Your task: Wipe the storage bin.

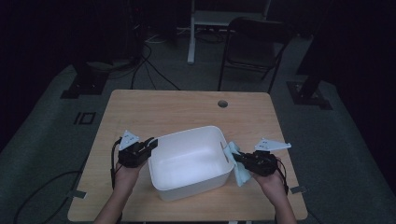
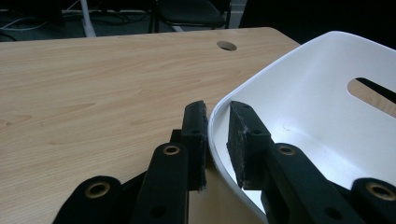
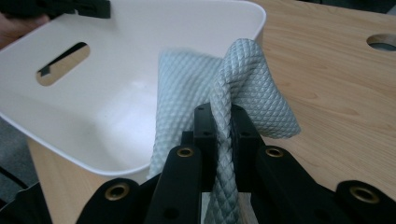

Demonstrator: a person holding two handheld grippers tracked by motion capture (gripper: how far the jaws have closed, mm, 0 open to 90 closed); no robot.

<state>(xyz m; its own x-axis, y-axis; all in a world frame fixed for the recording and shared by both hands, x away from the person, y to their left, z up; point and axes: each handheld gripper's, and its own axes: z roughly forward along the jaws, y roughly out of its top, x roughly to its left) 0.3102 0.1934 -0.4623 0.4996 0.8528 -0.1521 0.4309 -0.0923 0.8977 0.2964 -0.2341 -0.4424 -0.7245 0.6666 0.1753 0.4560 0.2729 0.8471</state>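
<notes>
Nearest the person's side of the table [image 1: 140, 105], two forearms come in from below, each hand carrying a black two-jaw gripper, and between them sits a white plastic bin [image 1: 190, 163] with a handle slot in each end wall. The left gripper [image 1: 150, 144] is at the bin's left rim; in the left gripper view [image 2: 217, 140] its jaws straddle that rim, one pad outside the wall and one inside, clamped on the thin white edge [image 2: 299, 93] as far as can be told. The right gripper [image 1: 237, 158] is at the bin's right end, and there it is clenched on a pale blue-green cloth [image 1: 239, 169]. In the right gripper view [image 3: 223, 135] the two pads pinch a bunched fold of this quilted, diamond-patterned cloth [image 3: 252, 88], which arches up between the jaws and drapes down on either side, one flap hanging over the bin's rim [image 3: 140, 28] toward the inside, the other falling outside over the wood. From above, the cloth lies against the outer right wall of the bin, just beside its handle slot, with its lower end reaching the tabletop. The bin's inside shows bare white. Farther along the table, near its far edge, is a round cable hole [image 1: 222, 103]. Beyond the table, on the dim grey floor, stand a dark folding chair [image 1: 254, 46] and a white frame [image 1: 205, 18], with black cables [image 1: 149, 70] trailing across the floor to the left of them.
</notes>
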